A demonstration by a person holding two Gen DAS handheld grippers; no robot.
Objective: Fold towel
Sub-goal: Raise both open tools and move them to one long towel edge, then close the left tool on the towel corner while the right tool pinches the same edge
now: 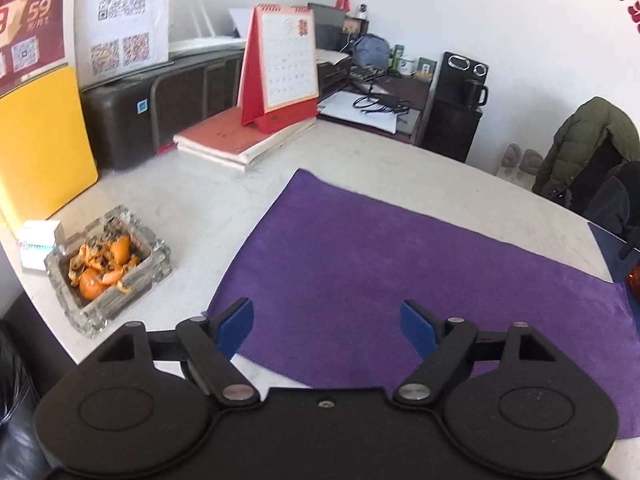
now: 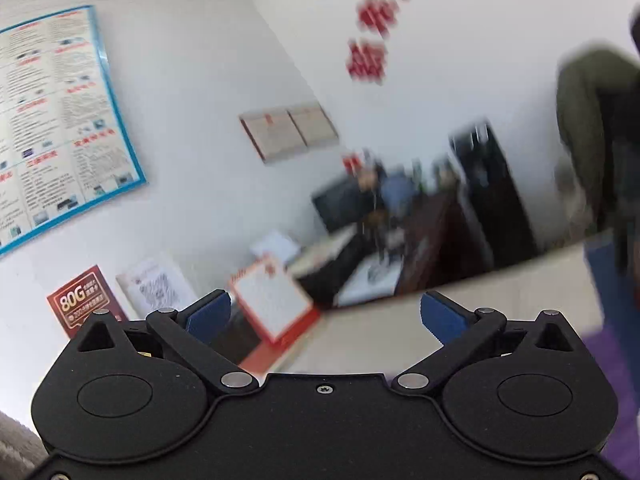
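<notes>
Two grippers show, each with its blue pads spread apart and nothing between them. From the left wrist view, the left gripper hangs over the near edge of the purple towel, which lies flat on the pale table and fills the centre and lower right of the frame; a glass ashtray of orange peel sits at lower left, apart from the cloth. From the blurred right wrist view, the right gripper points toward the wall, with only a strip of towel at lower right, beyond its right finger.
</notes>
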